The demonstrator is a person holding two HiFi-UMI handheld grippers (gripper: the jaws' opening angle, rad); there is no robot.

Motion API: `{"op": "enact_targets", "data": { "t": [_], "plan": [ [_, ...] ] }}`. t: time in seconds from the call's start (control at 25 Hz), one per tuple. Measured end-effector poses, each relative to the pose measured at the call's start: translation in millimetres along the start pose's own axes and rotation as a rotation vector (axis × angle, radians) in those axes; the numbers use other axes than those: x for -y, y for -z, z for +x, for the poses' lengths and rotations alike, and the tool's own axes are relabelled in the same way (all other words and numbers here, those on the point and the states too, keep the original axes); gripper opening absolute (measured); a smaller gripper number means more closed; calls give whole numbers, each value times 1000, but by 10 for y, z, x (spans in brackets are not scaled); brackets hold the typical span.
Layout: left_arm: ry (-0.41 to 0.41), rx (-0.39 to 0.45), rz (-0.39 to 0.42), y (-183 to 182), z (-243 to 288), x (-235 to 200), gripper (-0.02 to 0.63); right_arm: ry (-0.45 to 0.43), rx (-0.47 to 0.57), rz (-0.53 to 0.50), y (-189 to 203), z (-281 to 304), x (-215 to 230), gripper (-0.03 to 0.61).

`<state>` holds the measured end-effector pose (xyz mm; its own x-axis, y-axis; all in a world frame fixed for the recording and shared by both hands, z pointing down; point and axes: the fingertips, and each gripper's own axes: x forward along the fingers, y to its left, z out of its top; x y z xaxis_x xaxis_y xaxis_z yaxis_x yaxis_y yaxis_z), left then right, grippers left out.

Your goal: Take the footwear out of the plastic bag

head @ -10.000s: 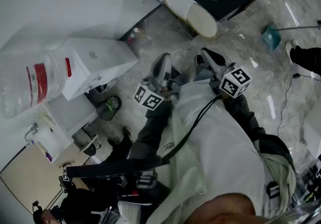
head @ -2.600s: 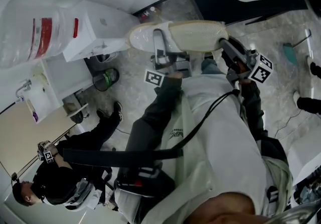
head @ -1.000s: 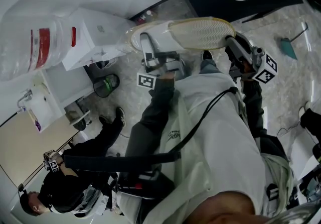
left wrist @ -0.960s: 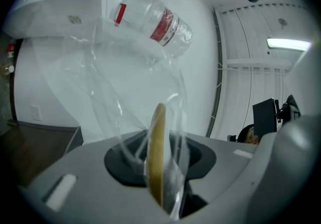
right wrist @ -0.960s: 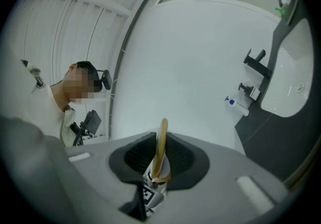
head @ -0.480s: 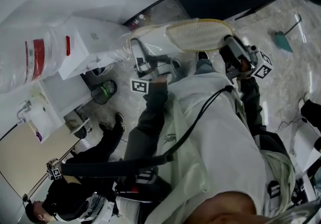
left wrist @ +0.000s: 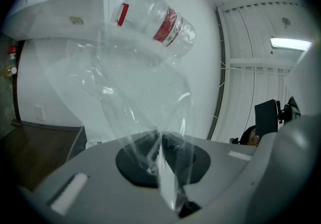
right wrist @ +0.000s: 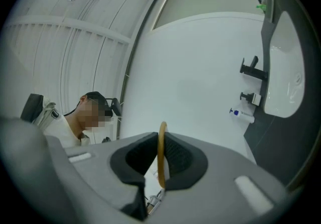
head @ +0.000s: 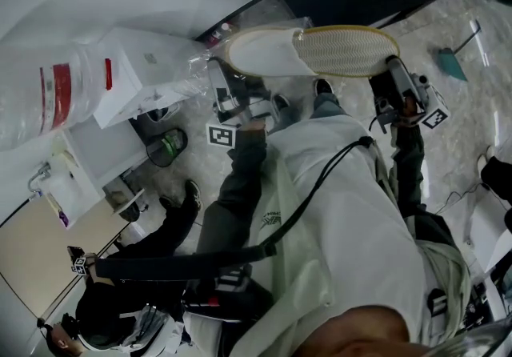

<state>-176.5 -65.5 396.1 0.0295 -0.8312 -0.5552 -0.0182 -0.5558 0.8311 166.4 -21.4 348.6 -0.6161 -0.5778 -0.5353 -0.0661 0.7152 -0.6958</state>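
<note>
Clear plastic bag [left wrist: 133, 82] is nipped in the left tongs [left wrist: 159, 150], just closed on it to anchor it; the white slipper [head: 308, 51], apparently almost free, hangs by its sole rim from the right tongs [right wrist: 160, 160], likewise just tightened.

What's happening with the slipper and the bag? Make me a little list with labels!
slipper: white with a tan dotted sole, held up in the air
plastic bag: clear and crumpled, hanging by the slipper's toe end
left claw: shut on the plastic bag; its jaws have just been closing
right claw: shut on the slipper's tan rim; its jaws have just been closing
slipper out of bag: mostly, though the toe end is hard to tell
nearby: big clear bottle with a red label
</note>
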Motion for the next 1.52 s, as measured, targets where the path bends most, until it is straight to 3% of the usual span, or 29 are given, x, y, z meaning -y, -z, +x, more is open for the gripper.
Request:
{"op": "enact_targets", "data": {
  "t": [0.24,0.72,0.96,1.28,1.52],
  "plan": [
    [-4,7,-8,4,3,-8,2,-13,45,-51,-228,19,-135,37],
    [-18,29,18,-70,-50,-40,-1,87,143,-162,-671,-313,-52,37],
    [-30,27,15,-76,-80,-85,-2,84,167,-185,-738,-278,-119,37],
    [-40,-13,-11,43,-64,-141,-2,-29,253,-200,-918,-118,-498,37],
    [-2,-90,-105,433,51,-111,-1,-127,239,-135,-726,204,-627,37]
  ]
}}
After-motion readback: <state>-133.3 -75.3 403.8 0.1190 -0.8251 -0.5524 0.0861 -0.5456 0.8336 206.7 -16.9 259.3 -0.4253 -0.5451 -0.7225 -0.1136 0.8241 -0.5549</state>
